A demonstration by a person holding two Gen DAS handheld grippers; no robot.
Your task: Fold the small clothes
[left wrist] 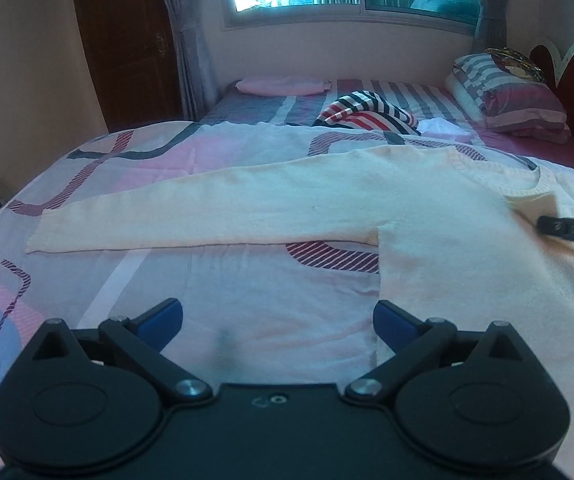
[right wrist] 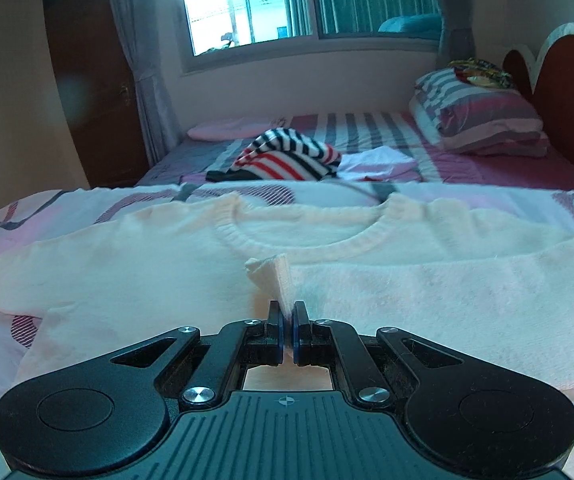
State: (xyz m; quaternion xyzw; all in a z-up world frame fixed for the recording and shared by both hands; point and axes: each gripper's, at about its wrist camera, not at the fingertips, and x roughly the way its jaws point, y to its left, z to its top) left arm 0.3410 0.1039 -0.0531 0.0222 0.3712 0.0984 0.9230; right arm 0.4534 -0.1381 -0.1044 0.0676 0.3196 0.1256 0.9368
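Nearest the right wrist camera, the right gripper (right wrist: 288, 320) is clamped on the cuff of the cream sweater's (right wrist: 135, 264) right sleeve (right wrist: 447, 292) — that sleeve is folded across the chest, just below the ribbed neckline (right wrist: 299, 240). Over in the left wrist view, the left gripper (left wrist: 278, 322) hovers with its blue-tipped fingers (left wrist: 163, 318) spread wide above the patterned bedspread (left wrist: 223, 280), the sweater's body just to its right and the left sleeve (left wrist: 207, 208) stretched flat beyond it toward the left. Farther off lie a striped garment (left wrist: 367, 114) and a striped pillow (left wrist: 519, 96).
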